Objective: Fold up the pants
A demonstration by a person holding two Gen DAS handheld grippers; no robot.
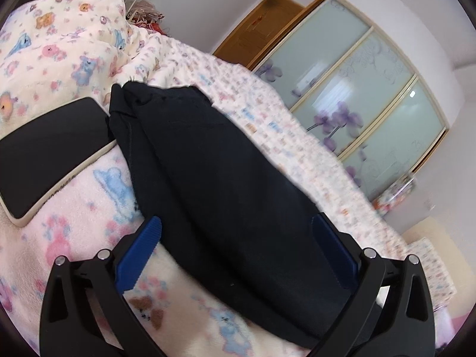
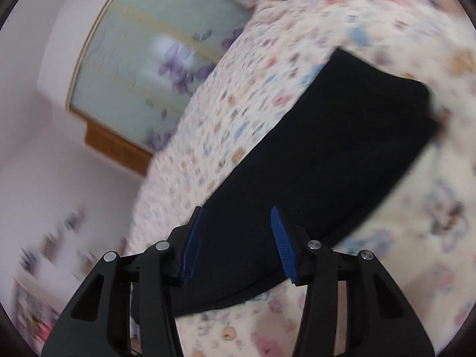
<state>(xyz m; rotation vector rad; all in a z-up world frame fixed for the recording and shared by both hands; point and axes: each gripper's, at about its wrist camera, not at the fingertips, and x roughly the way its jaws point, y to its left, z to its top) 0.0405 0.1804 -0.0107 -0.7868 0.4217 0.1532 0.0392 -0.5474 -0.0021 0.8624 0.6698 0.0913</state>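
One pr of dark pants [image 1: 226, 178], folded lengthwise into a long narrow strip, lies flat on the bedspread [image 1: 74, 208]. Seen from the left gripper [image 1: 238, 235], the strip runs from between its fingers away and up-left; near end sits under and between the blue pads [image 1: 142, 255]. Jaws stand wide, one pad off each long edge of the cloth, neither pressing on it. Left gripper: open, nothing held.

Right gripper [image 2: 238, 238] view is motion-blurred. Pants [image 2: 342, 154] run from between its fingers away and up-right, far end squared off. Blue pads [image 2: 284, 244] part-spread w/ cloth lying beneath the gap; no pinch visible. Right gripper: open, not holding.

Left of the left gripper, beside the pants' far end and about touching it: dark tablet [image 1: 50, 148] w/ pale rim, lying flat on the spread. Beyond it, a bunched cartoon-print blanket [image 1: 59, 35].

Ahead-right of the left gripper: wardrobe [image 1: 357, 98], frosted sliding doors w/ purple flower print, wood-trimmed. Same wardrobe [image 2: 142, 68] shows up-left of the right gripper, blurred.
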